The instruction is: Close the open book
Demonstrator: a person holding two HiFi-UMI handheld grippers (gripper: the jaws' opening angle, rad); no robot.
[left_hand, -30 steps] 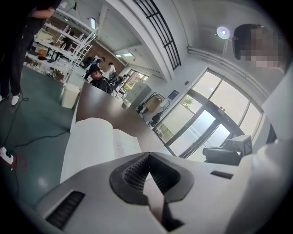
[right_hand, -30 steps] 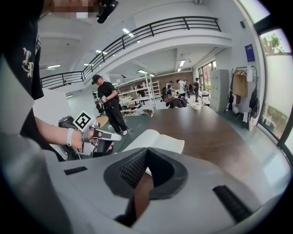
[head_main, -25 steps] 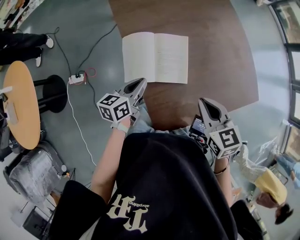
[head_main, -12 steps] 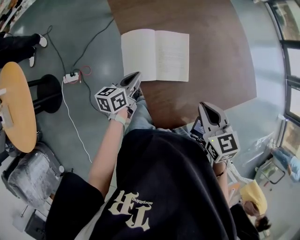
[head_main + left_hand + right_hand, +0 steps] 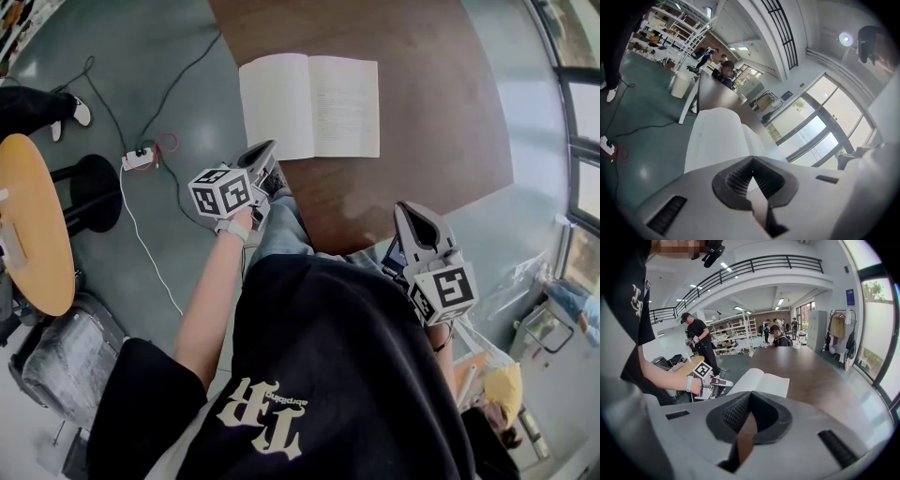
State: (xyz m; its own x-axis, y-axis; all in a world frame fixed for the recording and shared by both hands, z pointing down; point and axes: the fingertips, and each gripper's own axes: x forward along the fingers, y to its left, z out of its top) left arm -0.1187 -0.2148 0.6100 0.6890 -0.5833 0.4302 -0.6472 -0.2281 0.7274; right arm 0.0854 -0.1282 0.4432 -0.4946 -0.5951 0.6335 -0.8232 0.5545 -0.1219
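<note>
Book [image 5: 309, 105] lies just ahead of our left tongs [image 5: 266, 150] (nearer than right tongs [image 5: 406, 210]), spine pointing away; the 2 clenched, empty.

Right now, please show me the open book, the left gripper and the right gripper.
open book [image 5: 310, 105], head view, on the fold between its pages.
left gripper [image 5: 265, 150], head view, at its closed tips.
right gripper [image 5: 408, 210], head view, at its closed tips.
</note>
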